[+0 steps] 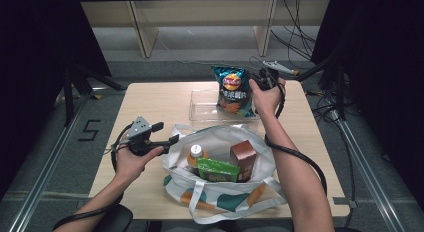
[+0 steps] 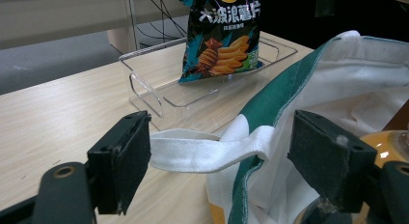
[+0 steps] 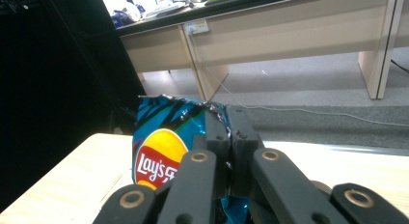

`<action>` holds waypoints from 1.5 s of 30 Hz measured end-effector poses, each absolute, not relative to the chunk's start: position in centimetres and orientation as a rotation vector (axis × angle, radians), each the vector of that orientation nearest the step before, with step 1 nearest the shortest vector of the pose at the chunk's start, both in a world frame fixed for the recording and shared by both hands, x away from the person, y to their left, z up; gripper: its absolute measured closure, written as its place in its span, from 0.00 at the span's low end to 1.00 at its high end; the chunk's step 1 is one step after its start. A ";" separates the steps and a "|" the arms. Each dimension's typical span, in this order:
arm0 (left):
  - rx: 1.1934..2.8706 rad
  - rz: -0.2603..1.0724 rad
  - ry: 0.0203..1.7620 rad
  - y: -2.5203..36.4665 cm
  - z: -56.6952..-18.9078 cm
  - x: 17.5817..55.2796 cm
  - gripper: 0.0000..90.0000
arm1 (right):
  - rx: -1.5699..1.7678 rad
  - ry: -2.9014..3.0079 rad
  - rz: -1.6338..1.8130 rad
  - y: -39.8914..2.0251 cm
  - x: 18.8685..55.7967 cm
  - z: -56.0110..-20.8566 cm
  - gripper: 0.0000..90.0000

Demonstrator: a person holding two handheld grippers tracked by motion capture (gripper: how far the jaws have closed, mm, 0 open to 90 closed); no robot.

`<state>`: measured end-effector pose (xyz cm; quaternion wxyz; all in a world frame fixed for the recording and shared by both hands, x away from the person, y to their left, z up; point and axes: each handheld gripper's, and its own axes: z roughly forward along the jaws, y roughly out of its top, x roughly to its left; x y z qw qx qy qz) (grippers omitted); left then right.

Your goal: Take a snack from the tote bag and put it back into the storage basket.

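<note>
The blue Lay's chip bag (image 1: pixel 233 90) hangs upright. Its bottom sits just inside the clear tray (image 1: pixel 201 108).

1 chip bag (image 1: pixel 233 90), 1 tray (image 1: pixel 200 108), 1 tote (image 1: pixel 218 194), seemingly 1 bottle (image 1: pixel 195 156), 2 boxes (image 1: pixel 218 170).

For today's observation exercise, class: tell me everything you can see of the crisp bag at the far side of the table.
The Lay's crisp bag is glossy foil, dark blue and teal, with a red-and-yellow logo and pictured ridged crisps. It is sealed, puffed and upright. Its bottom edge sits in the clear plastic tray on the table's far side. The right tool is shut on its crimped top edge.
</note>
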<state>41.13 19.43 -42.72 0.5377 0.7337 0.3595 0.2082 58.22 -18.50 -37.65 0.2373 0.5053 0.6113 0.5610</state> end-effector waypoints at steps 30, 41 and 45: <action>1.742 0.490 0.850 19.4 -42.8 41.2 0.24 | 1.414 1.668 1.462 -20.2 58.7 -38.4 0.93; 1.743 0.490 0.849 19.4 -42.8 41.1 0.24 | 1.420 1.657 1.429 -20.7 58.8 -38.6 0.71; 1.739 0.490 0.853 19.3 -42.8 41.2 0.24 | 1.419 1.666 1.422 -20.9 58.7 -38.7 0.61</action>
